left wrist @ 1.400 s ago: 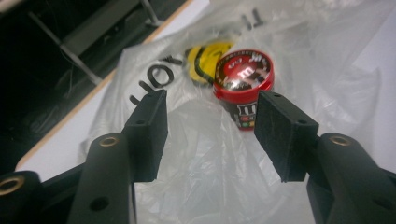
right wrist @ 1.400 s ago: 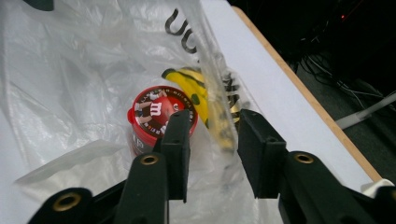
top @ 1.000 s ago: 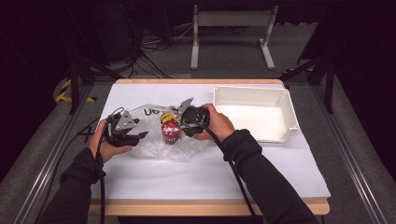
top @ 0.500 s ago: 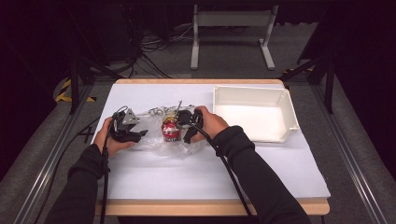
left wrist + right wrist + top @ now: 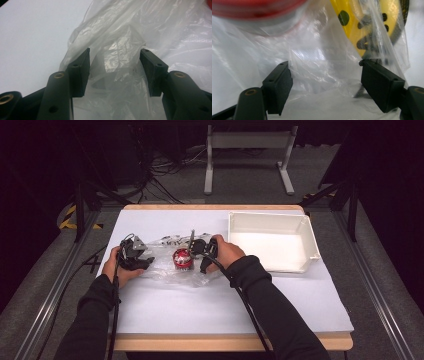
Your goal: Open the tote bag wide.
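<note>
A clear plastic bag (image 5: 167,272) lies crumpled on the white table (image 5: 225,305), with a red round tin (image 5: 182,258) inside it. My left gripper (image 5: 145,261) sits low at the bag's left end. Its jaws have just been closing, and loose film (image 5: 120,37) bunches between them without being pinched. My right gripper (image 5: 198,256) is at the bag's right side, close to the tin. Its jaws have just been opening and stand apart around a fold of film (image 5: 312,57). Through the film, the right gripper view shows the red tin (image 5: 254,10) and a yellow black-spotted object (image 5: 359,27).
A white rectangular tray (image 5: 306,240) stands at the table's right rear, an arm's width from my right hand. Cables trail from both grippers toward the near edge. Black rails run along both sides of the table.
Both hands have sunk toward the table and now rest at the bag's two ends. The bag lies flatter than a second ago.
</note>
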Tool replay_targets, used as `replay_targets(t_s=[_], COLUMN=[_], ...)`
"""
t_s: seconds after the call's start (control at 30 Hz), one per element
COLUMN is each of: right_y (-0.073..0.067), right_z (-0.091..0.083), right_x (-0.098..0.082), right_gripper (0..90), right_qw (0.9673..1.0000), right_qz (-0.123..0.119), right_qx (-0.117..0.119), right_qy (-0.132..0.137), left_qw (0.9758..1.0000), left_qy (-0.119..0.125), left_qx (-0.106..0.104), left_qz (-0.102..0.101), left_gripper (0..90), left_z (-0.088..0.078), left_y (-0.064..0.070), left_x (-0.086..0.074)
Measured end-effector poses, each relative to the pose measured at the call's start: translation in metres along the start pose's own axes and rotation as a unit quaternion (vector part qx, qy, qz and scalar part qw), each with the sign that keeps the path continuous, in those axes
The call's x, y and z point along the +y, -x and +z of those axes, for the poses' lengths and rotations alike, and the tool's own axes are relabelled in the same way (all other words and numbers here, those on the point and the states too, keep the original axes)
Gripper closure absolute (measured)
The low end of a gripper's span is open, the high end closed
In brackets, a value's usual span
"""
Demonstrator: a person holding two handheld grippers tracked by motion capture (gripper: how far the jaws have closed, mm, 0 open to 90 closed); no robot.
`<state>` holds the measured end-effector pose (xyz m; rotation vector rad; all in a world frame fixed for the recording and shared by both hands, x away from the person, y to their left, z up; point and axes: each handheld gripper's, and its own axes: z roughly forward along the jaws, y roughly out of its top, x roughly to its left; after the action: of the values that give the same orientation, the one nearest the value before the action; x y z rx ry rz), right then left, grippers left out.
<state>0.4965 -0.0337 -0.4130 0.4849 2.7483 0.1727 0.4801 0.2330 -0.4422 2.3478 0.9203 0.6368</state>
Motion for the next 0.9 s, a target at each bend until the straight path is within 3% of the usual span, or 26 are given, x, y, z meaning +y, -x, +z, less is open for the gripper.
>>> replay_targets(t_s=[0.07,0.27,0.43,0.53,0.6,0.73,0.83,0.9], right_y=[0.002,0.007,0.005,0.005,0.007,0.009,0.008,0.008], right_z=[0.000,0.000,-0.001,-0.003,-0.006,-0.013,-0.018,-0.020], right_x=[-0.001,-0.010,-0.009,-0.010,-0.012,-0.014,-0.013,-0.013], right_gripper=[25.2,27.2,25.8,24.0,23.5,23.5,23.4,23.4], right_qw=[1.0000,0.9996,0.9998,0.9999,0.9996,0.9985,0.9976,0.9971], right_qz=[0.007,0.015,0.004,0.000,0.007,0.010,0.012,0.014], right_qx=[0.006,0.023,0.016,0.013,0.016,0.013,0.007,0.002], right_qy=[-0.001,-0.005,-0.010,0.000,0.022,0.052,0.068,0.075], left_qw=[1.0000,0.9997,0.9998,0.9991,0.9983,0.9960,0.9931,0.9925], left_qy=[0.002,0.003,0.001,0.036,0.058,0.088,0.115,0.121], left_qx=[0.001,0.000,0.005,0.001,-0.004,-0.015,-0.017,-0.020], left_qz=[0.000,-0.025,-0.019,-0.020,-0.011,-0.011,-0.008,-0.005], left_gripper=[46.9,46.8,45.2,36.6,34.8,25.4,22.3,21.4], left_z=[-0.001,-0.004,-0.006,-0.015,-0.023,-0.039,-0.052,-0.056], left_y=[-0.001,-0.010,-0.008,-0.006,-0.004,-0.001,0.001,0.002], left_x=[-0.002,-0.010,-0.008,-0.005,-0.002,0.007,0.014,0.016])
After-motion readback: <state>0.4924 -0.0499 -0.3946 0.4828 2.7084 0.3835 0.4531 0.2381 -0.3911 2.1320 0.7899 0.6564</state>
